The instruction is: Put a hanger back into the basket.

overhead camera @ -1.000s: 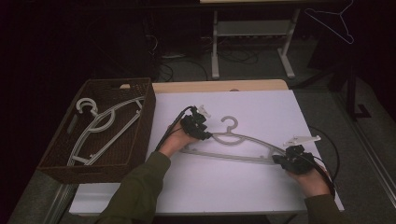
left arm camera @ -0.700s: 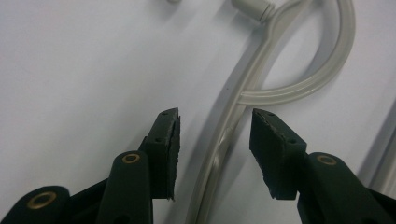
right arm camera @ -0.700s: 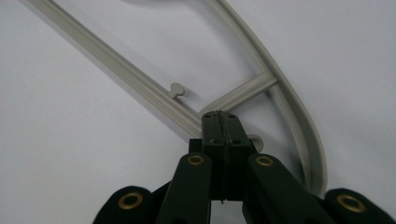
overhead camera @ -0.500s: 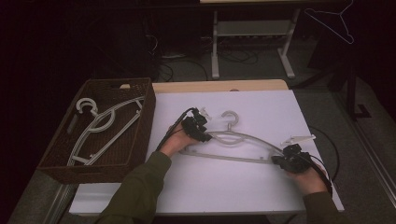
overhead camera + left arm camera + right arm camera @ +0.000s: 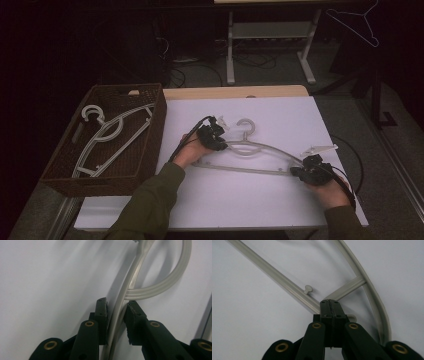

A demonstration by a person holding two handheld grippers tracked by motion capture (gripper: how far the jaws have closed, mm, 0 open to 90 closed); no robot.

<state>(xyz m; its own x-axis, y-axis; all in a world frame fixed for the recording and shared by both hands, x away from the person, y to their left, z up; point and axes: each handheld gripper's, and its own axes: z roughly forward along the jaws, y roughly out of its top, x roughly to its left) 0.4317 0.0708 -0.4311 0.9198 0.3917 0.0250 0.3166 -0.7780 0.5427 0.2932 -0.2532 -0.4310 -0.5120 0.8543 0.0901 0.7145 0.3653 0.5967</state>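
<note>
From the high view, my hanger (image 5: 260, 150) lay flat on the white table (image 5: 280, 200), right of the wicker basket (image 5: 150, 150). My left gripper (image 5: 216, 139) sat at its neck, my right gripper (image 5: 306, 171) at its right end. In the left gripper view, the jaws had just been closing, straddling the hanger (image 5: 120, 307) arm with slight gaps. In the right gripper view, the jaws were pressed together over the hanger (image 5: 287, 287) bar.
</note>
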